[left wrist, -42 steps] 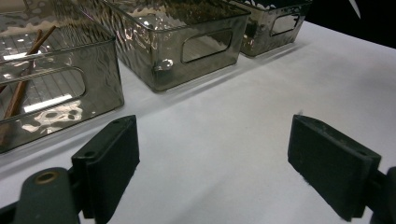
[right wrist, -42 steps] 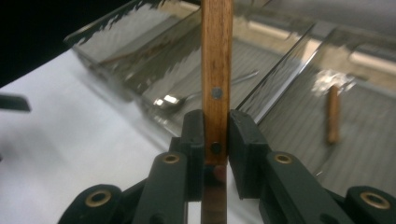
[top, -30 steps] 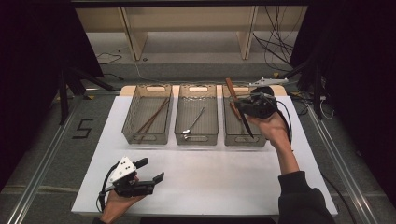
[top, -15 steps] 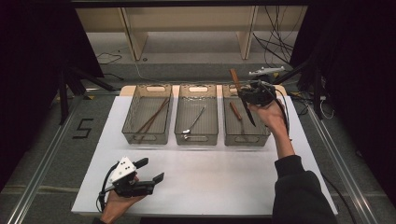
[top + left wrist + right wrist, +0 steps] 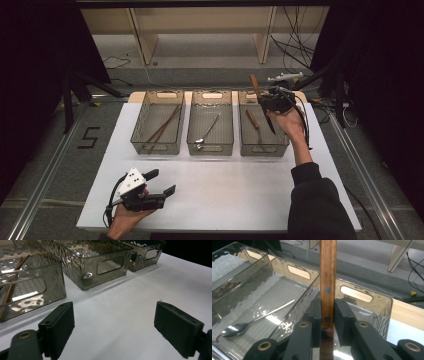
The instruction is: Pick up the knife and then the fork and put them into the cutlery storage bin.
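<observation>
In the high view, the right gripper (image 5: 272, 101) is seen at the upper right of the frame, held above the far end of the right bin (image 5: 263, 145). Its jaws are closed on a knife (image 5: 256, 86), gripped at the wooden handle; the handle rises toward the top of the frame and the dark blade slants down toward the lower right, over the bin. A second wooden-handled knife (image 5: 253, 120) is seen lying inside that bin. A spoon (image 5: 207, 130) lies in the middle bin (image 5: 210, 146), and chopsticks (image 5: 164, 123) lie slantwise in the left bin (image 5: 156, 145). All three bins are set side by side on the white table (image 5: 225, 195). The left gripper (image 5: 161, 184) is held at the lower left of the frame, low over the table, with its jaws spread wide and nothing between them.

In the left gripper view, the two black jaws are seen far apart at the bottom corners, with bare white table (image 5: 120, 315) between them. The left bin (image 5: 32, 293) with the chopsticks (image 5: 12, 285) stands at the upper left, the middle bin (image 5: 100, 270) beyond it.

In the right gripper view, the knife (image 5: 327, 277) handle stands upright in the centre, clamped between both pads. The spoon (image 5: 237, 328) is seen at the lower left, inside the middle bin (image 5: 274, 267).
</observation>
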The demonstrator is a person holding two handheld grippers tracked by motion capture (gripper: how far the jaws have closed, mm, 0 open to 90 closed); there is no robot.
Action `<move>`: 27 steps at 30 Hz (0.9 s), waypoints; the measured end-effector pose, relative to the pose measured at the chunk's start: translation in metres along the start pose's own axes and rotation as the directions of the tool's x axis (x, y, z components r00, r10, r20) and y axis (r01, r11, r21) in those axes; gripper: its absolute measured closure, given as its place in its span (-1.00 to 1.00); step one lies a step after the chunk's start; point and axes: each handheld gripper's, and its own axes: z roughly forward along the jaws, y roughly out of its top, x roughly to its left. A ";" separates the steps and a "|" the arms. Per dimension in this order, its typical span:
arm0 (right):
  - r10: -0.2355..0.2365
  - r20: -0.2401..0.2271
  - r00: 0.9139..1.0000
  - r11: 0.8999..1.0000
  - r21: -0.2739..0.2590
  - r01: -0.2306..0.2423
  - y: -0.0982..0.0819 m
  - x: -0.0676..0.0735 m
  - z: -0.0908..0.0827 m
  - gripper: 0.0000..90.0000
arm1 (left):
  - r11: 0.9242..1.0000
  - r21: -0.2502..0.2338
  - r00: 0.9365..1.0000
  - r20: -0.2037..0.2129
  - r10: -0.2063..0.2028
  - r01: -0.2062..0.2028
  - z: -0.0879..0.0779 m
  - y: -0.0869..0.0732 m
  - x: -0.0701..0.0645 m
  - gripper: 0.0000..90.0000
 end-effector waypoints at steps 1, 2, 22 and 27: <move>0.002 0.002 1.000 1.000 -0.002 -0.002 -0.001 0.000 0.001 0.72 | 1.000 0.001 1.000 0.000 0.000 0.000 0.000 0.000 0.000 -0.64; -0.004 0.006 1.000 1.000 0.001 0.004 -0.002 -0.001 0.002 0.72 | 1.000 0.001 1.000 0.000 0.000 0.000 0.000 0.000 0.000 -0.64; 0.020 0.031 0.999 0.998 0.054 -0.022 -0.031 -0.011 0.024 0.72 | 1.000 0.003 1.000 -0.002 0.003 -0.003 0.000 0.000 0.000 -0.64; 0.026 0.036 0.999 0.997 0.066 -0.028 -0.037 -0.012 0.029 0.72 | 1.000 0.002 1.000 -0.002 0.001 -0.001 0.000 0.000 0.000 -0.64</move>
